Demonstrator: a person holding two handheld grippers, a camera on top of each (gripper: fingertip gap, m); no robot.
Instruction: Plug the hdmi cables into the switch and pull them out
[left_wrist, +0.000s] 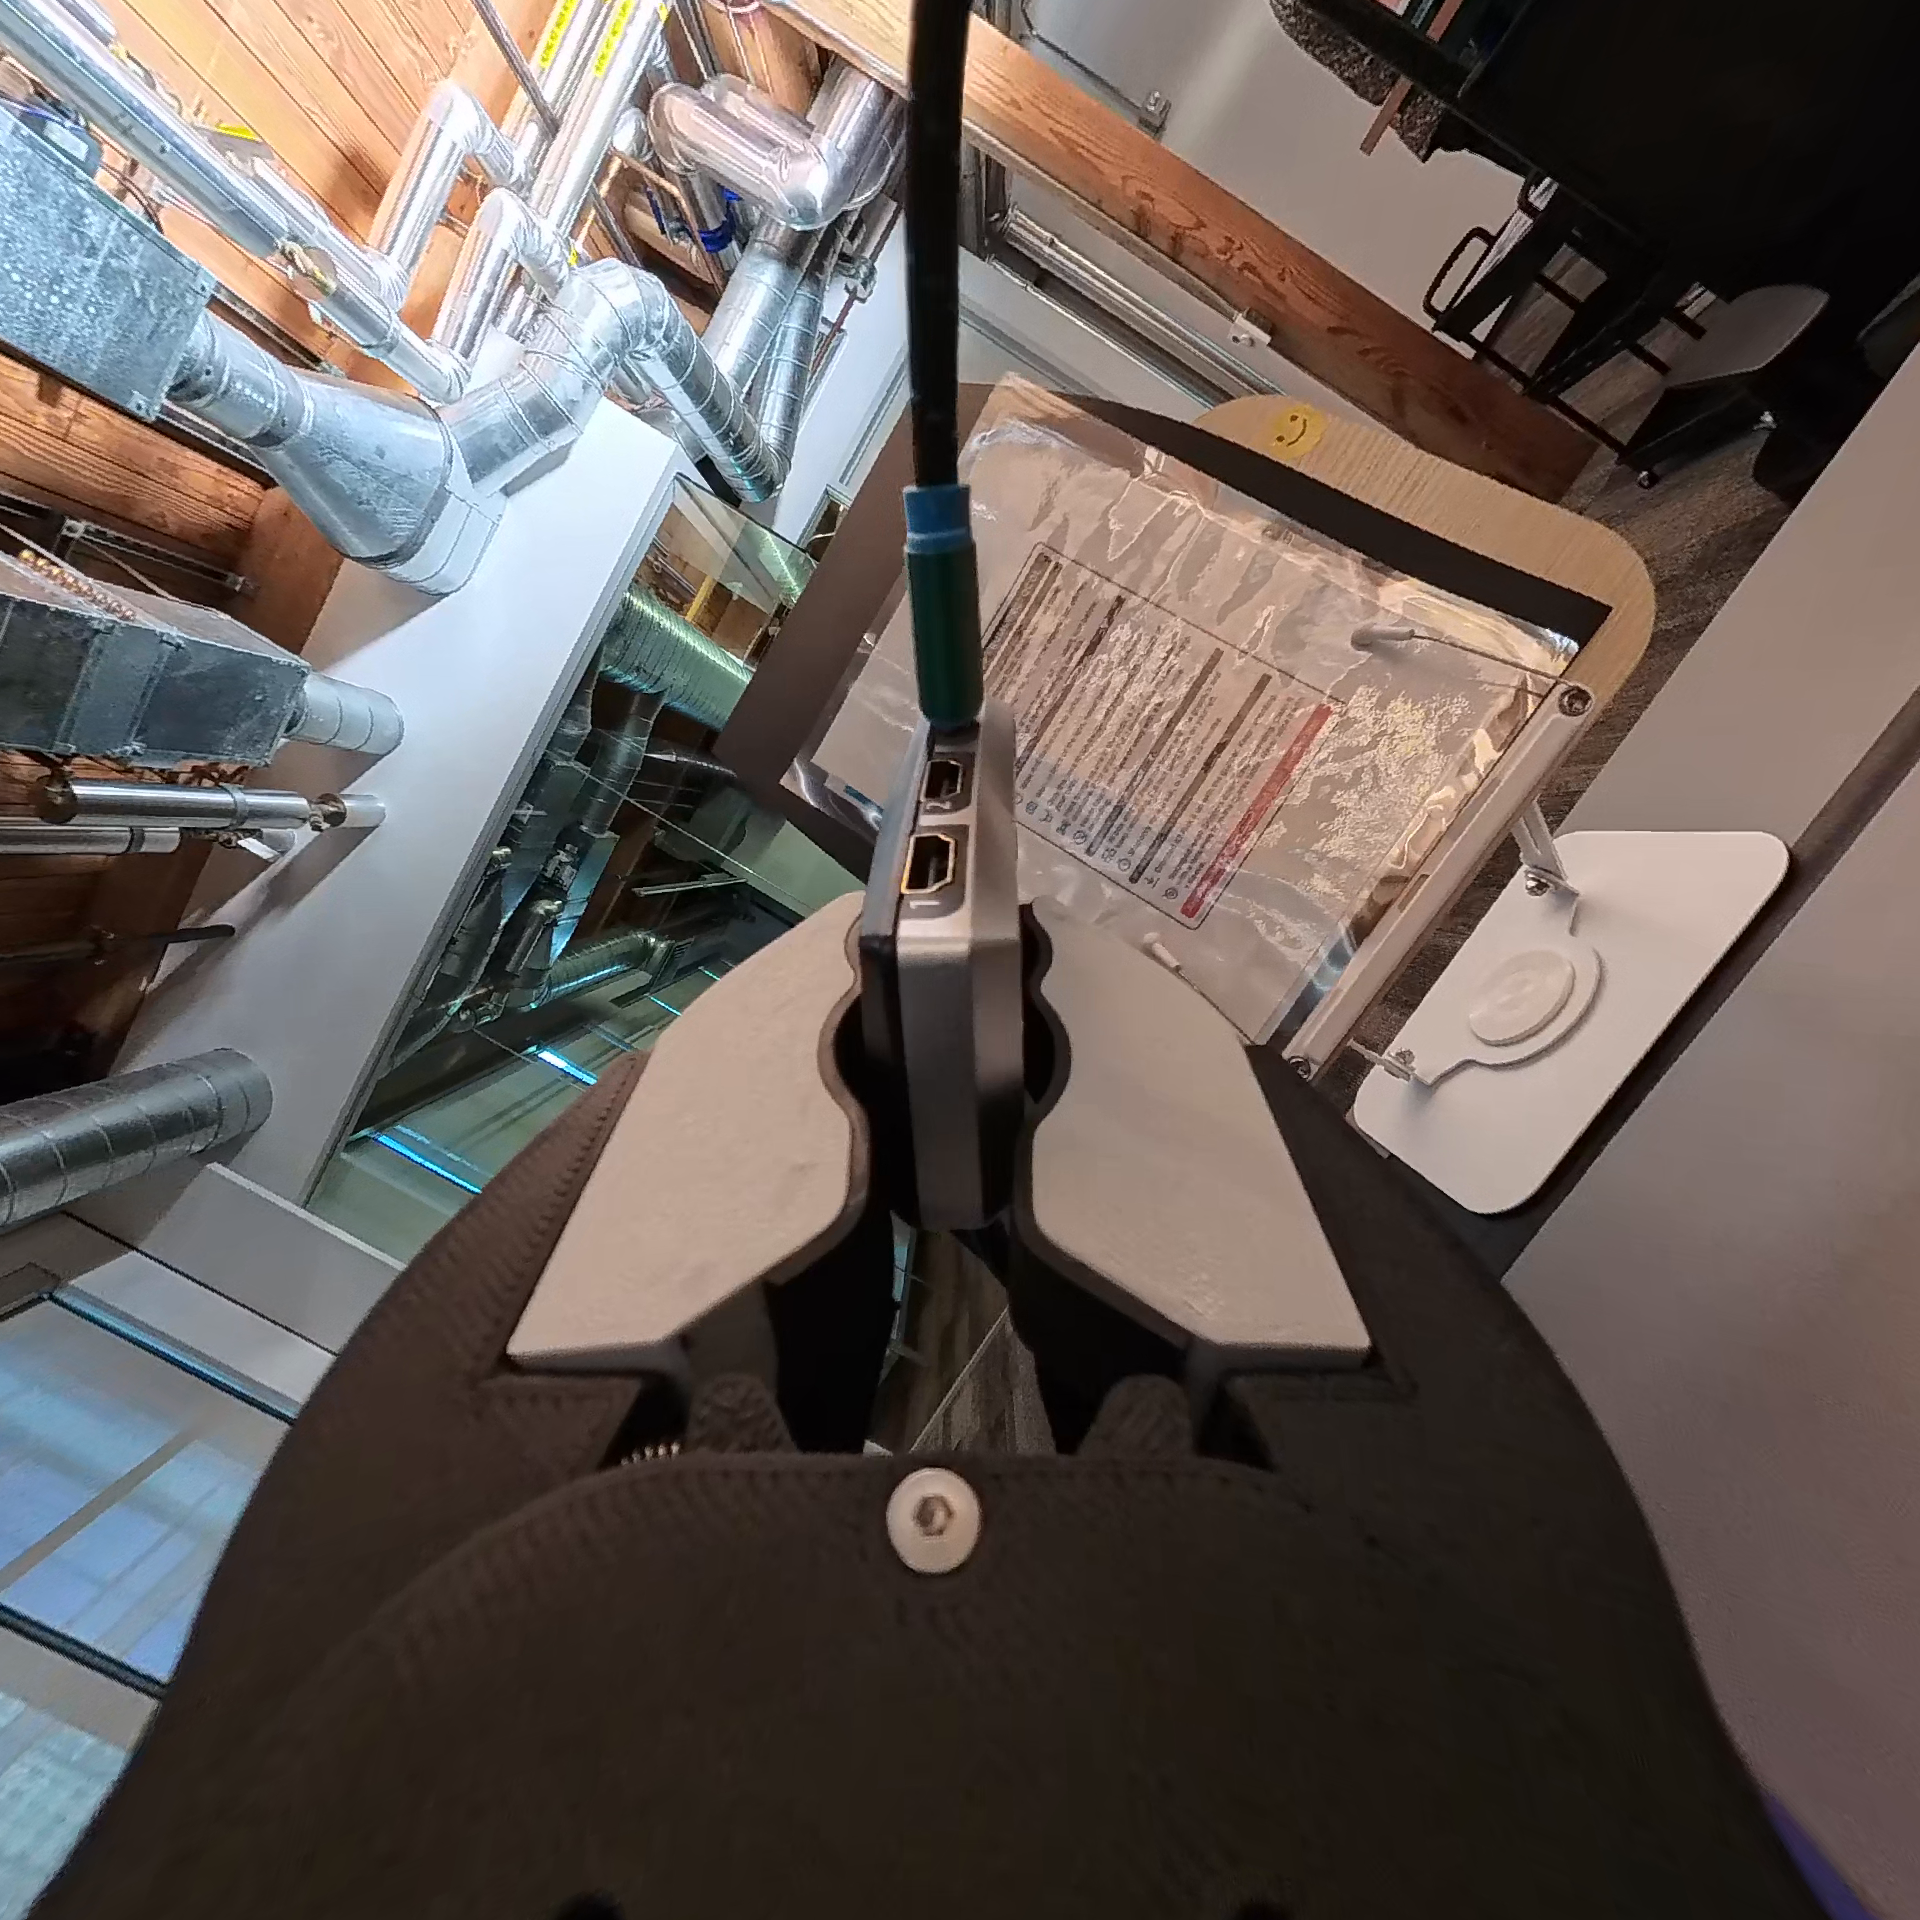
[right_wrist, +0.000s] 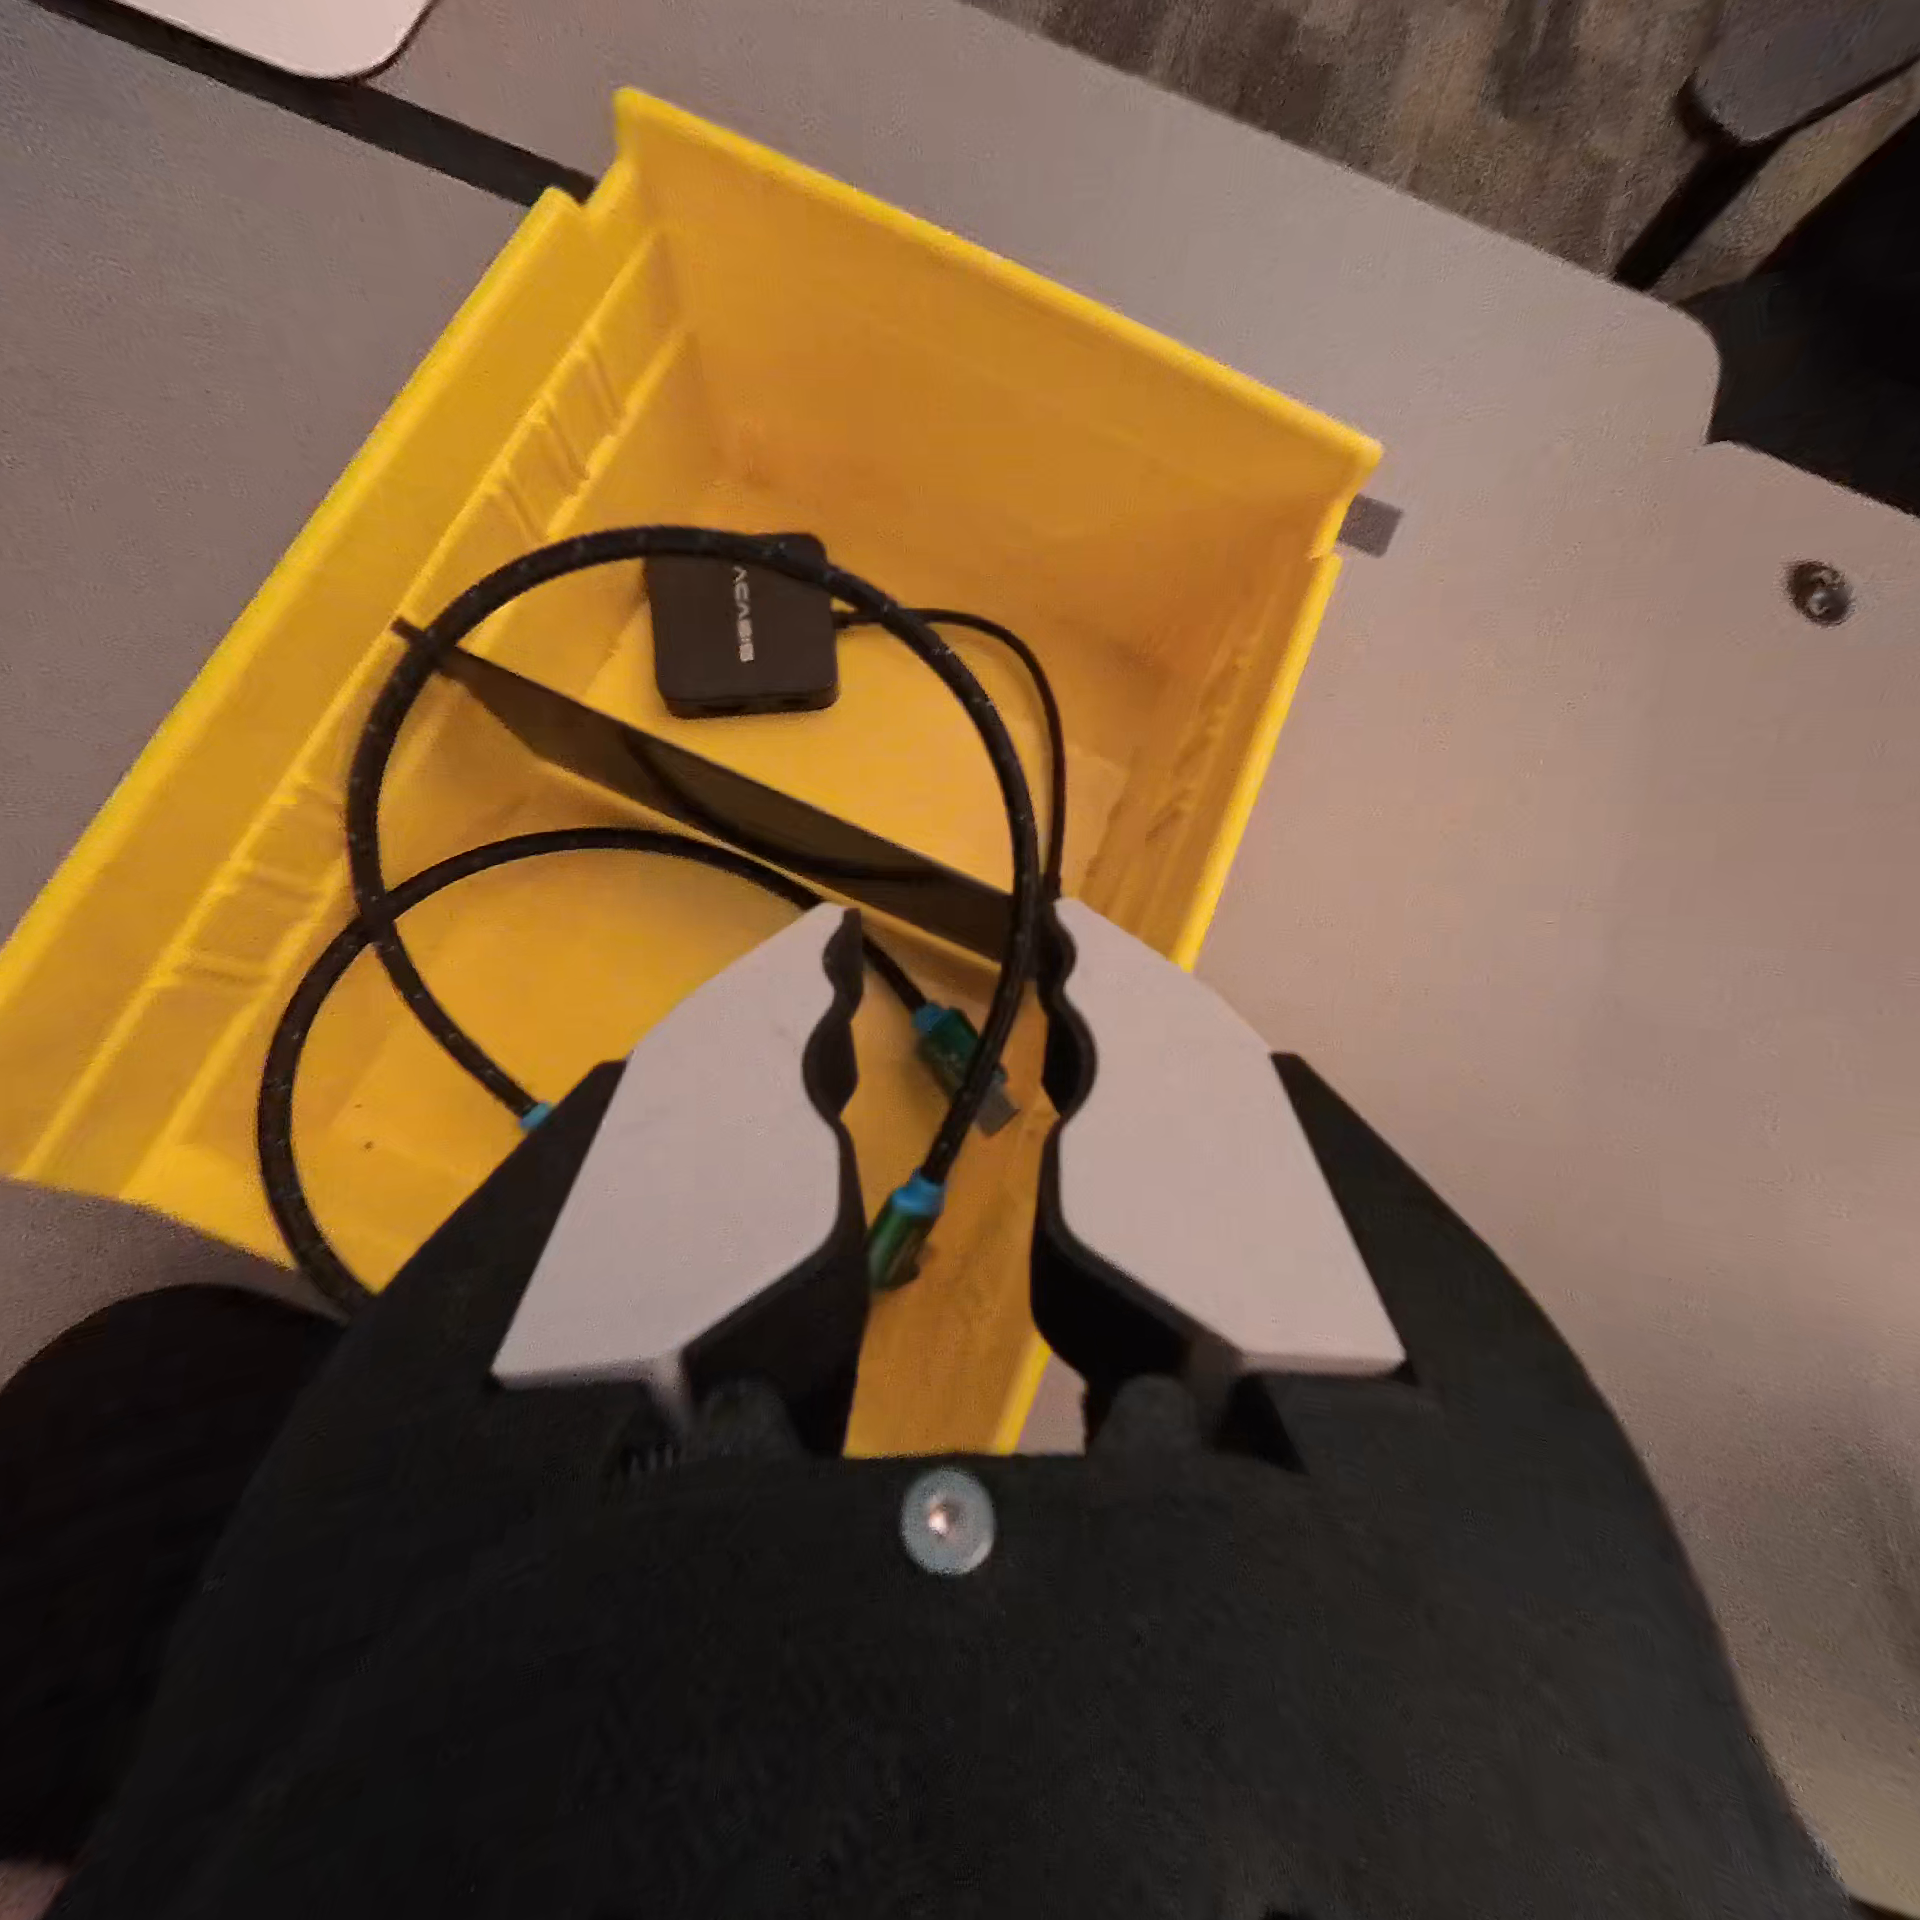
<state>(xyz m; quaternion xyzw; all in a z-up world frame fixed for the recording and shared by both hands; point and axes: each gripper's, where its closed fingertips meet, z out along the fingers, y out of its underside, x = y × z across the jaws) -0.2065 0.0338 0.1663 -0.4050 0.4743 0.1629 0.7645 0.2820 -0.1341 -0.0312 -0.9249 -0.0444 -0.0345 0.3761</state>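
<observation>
The left gripper (left_wrist: 943, 1039) clamps the switch (left_wrist: 940, 997), with one cable (left_wrist: 937, 260) plugged in. The right gripper (right_wrist: 951, 1029) hangs open over the yellow bin (right_wrist: 1039, 343).

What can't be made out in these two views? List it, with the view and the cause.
- Left wrist view: the near end of the switch, hidden between the fingers of the left hand-held gripper.
- Left wrist view: where the plugged cable leads, cut off by the top edge.
- Right wrist view: one cable's plug, hidden behind the right hand-held gripper.
- Right wrist view: the ports on the black box in the yellow bin, too small and blurred.
</observation>
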